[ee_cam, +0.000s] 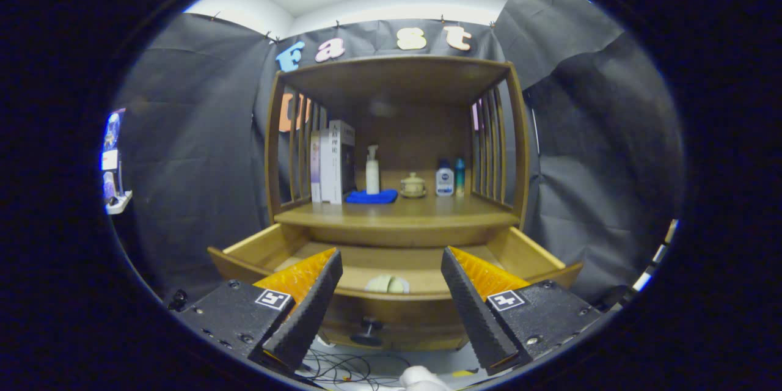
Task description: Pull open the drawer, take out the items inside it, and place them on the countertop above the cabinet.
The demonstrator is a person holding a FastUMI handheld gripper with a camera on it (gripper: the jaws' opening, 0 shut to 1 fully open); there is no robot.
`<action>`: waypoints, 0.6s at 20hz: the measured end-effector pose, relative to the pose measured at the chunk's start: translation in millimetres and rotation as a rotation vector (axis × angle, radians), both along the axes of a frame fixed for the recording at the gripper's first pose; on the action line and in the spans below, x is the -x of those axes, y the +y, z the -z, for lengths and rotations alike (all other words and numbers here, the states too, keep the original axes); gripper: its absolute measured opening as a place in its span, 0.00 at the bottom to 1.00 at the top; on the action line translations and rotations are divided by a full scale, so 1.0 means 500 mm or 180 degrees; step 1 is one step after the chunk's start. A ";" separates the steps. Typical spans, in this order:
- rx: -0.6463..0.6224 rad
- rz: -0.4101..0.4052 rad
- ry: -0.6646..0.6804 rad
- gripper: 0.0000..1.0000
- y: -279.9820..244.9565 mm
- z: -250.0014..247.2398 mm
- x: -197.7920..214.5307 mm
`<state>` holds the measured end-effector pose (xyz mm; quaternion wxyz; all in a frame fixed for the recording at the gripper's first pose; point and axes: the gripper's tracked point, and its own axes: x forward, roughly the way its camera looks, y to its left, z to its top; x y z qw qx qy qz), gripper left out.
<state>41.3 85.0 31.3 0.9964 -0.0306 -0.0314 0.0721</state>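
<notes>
- Plainly, the gripper [391, 311] is held level in front of the wooden cabinet [394, 153], pointed straight at it, with its two fingers [308, 311] spread wide apart and nothing gripped between them.
- Neither finger is seen touching any part of the cabinet.
- The drawer [391, 305] is seen pulled open beneath the countertop [397, 215], its front panel lying between and just beyond the fingers.
- A dark round knob [366, 331] is seen on the drawer front, low between the fingers.
- A pale, rounded item [387, 284] is seen lying inside the drawer just behind the front panel, in the gap between the fingers; what it is cannot be told.
- On the countertop, well beyond the fingers, upright books [333, 162] are ranged against the left slats, with a folded blue cloth [371, 197] beside them.
- A white pump bottle [372, 171] is stood behind the cloth, then a small lidded pot [413, 186], a white bottle [444, 179] and a teal bottle [459, 176] towards the right.
- Loose cables [348, 369] are seen on the floor below the drawer.
</notes>
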 end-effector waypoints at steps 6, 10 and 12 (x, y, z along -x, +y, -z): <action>-0.0016 -0.0036 -0.0018 1.00 0.015 -0.164 -0.078; -0.0039 -0.0086 0.0585 1.00 0.047 -0.178 -0.153; -0.0052 -0.0185 0.1009 1.00 0.075 -0.154 -0.189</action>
